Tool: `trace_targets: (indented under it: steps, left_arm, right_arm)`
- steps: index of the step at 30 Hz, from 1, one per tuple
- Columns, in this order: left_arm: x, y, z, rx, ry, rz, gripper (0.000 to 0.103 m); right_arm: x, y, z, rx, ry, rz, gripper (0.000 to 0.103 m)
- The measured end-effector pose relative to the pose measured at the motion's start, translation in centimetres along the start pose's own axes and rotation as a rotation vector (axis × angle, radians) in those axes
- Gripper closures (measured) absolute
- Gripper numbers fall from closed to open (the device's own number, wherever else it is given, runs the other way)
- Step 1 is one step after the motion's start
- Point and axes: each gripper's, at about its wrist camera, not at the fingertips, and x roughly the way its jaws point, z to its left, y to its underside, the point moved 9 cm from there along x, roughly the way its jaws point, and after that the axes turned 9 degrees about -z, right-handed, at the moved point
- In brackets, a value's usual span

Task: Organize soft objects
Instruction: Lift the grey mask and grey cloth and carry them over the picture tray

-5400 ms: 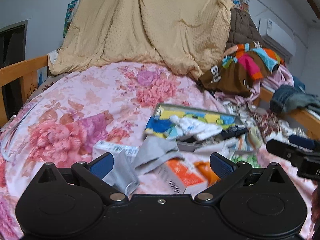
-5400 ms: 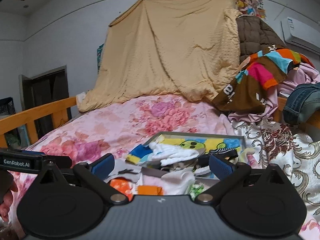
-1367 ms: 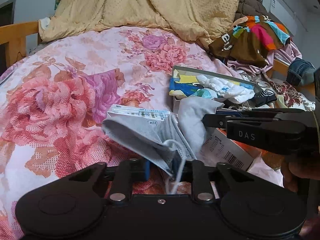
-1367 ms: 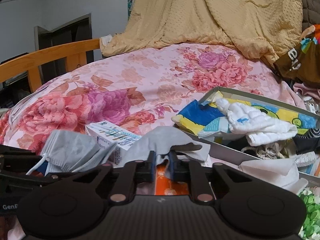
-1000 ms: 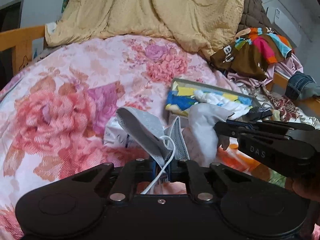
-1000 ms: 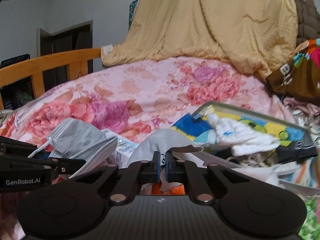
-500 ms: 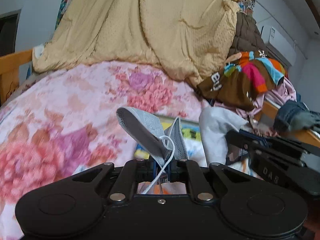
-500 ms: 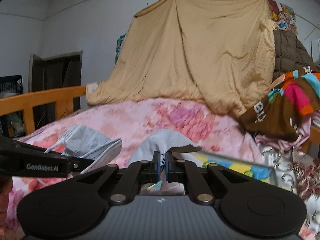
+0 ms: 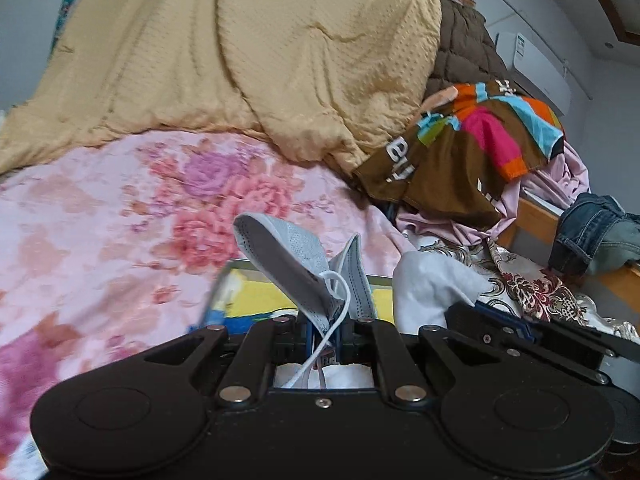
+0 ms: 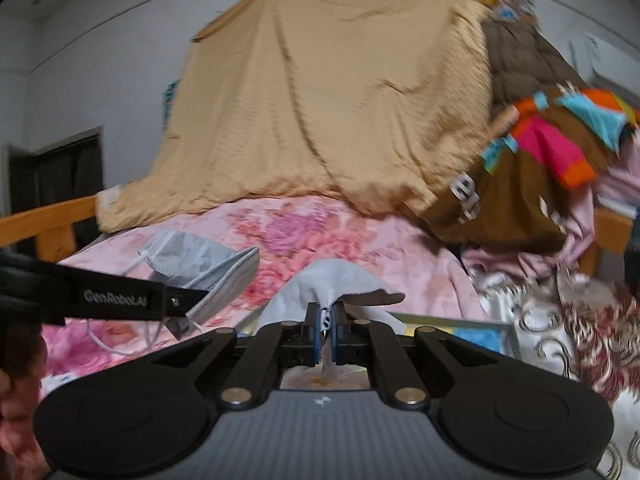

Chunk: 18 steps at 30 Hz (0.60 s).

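My left gripper [image 9: 324, 336] is shut on a stack of grey face masks [image 9: 296, 264] and holds them in the air above the flat box [image 9: 256, 296]; a white ear loop hangs down between the jaws. My right gripper [image 10: 327, 332] is shut on a pale grey cloth [image 10: 332, 284], also lifted. In the left wrist view the cloth [image 9: 428, 288] and the right gripper [image 9: 532, 336] sit just to the right. In the right wrist view the masks [image 10: 204, 264] and left gripper [image 10: 176, 308] sit to the left.
A floral pink bedspread [image 9: 100, 240] covers the bed. A tan blanket [image 9: 248, 60] hangs behind. A colourful brown garment [image 9: 460, 148], pink cloth and jeans [image 9: 596, 236] are piled on the right. A wooden rail [image 10: 44, 220] runs along the left.
Both grippers closed on their items lying on the bed, then rose with them. In the last half second both lifted and tilted up a little more; the box sank low in view.
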Motion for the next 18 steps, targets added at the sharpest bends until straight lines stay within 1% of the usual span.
trace_targets:
  steps: [4, 7, 10, 12, 14, 18]
  left_arm:
    - [3.4, 1.0, -1.4, 0.019, 0.013, 0.035, 0.093]
    - [5.0, 1.9, -2.0, 0.049, 0.020, 0.067, 0.093]
    - [5.9, 2.5, -2.0, 0.057, 0.025, 0.100, 0.093]
    - [6.4, 2.9, -1.9, 0.044, 0.021, 0.125, 0.093]
    - [6.8, 3.4, -1.8, 0.030, 0.018, 0.147, 0.093]
    - [6.9, 4.2, -1.9, 0.035, 0.011, 0.172, 0.092]
  right_arm:
    - [1.5, 1.3, -3.5, 0.104, 0.032, 0.041, 0.098]
    - [2.2, 2.2, -5.6, 0.184, 0.046, 0.078, 0.098]
    - [2.6, 2.6, -6.7, 0.244, 0.048, 0.109, 0.098]
    - [2.7, 3.0, -7.3, 0.282, 0.050, 0.130, 0.098]
    - [2.8, 3.4, -7.8, 0.299, 0.057, 0.151, 0.097]
    - [3.0, 3.8, -8.1, 0.314, 0.067, 0.179, 0.097]
